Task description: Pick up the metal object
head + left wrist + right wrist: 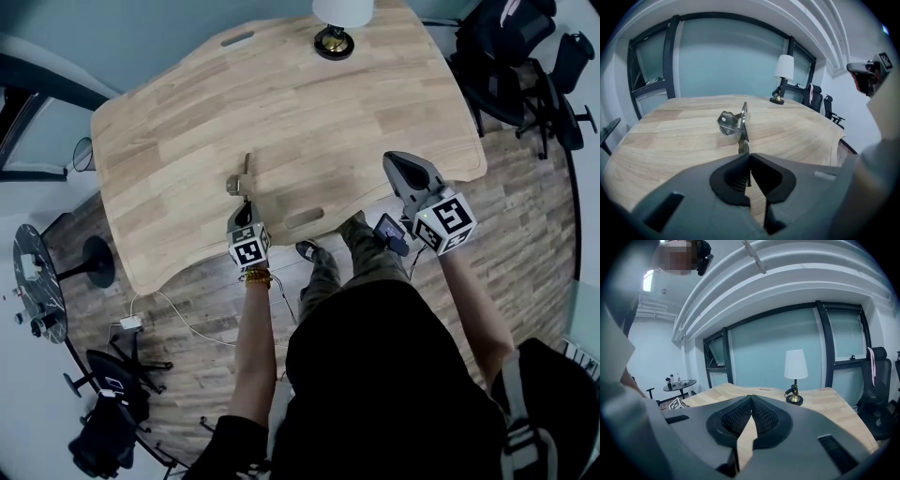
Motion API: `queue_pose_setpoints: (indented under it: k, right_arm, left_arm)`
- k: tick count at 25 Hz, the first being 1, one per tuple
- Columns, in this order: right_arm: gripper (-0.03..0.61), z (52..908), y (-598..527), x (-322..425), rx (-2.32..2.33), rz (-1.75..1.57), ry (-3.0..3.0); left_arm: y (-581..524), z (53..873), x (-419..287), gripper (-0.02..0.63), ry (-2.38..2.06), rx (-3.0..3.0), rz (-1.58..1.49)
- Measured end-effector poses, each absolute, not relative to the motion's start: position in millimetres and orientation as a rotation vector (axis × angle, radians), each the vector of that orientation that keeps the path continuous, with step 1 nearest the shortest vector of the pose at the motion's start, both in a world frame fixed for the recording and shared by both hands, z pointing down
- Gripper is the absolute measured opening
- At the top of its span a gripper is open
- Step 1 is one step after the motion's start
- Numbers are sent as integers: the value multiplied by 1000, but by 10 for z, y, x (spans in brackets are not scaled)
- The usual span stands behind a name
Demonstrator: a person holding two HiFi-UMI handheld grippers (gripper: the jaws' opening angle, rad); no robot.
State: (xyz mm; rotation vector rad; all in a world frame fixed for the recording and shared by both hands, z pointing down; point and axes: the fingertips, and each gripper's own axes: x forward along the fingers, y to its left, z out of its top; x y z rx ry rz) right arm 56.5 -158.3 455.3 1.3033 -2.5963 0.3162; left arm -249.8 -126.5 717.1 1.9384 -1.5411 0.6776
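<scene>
The metal object (241,178) is a silvery hinged bracket with a thin strip, on the light wooden table (309,103) near its front edge. My left gripper (242,202) comes at it from the near side. In the left gripper view the strip's near end runs in between the closed jaws, so my left gripper (749,157) is shut on the metal object (737,123). I cannot tell whether it rests on the wood or hangs just above it. My right gripper (396,161) is over the table's front right edge, and in its own view my right gripper (751,398) is shut on nothing.
A white-shaded lamp (335,28) on a brass base stands at the table's far edge. Black office chairs (511,56) are at the right. The person's legs are at the front edge. A small round side table (37,281) stands on the floor at the left.
</scene>
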Motion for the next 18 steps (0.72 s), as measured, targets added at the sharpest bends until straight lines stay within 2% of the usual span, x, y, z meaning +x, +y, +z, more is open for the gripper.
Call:
queue_pose_setpoints:
  k: [18]
  right_arm:
    - [-9,4538,-1653,259,1287,295,-2667]
  left_arm:
    - [-1552,5939,-2267,20,-1641,2192,498]
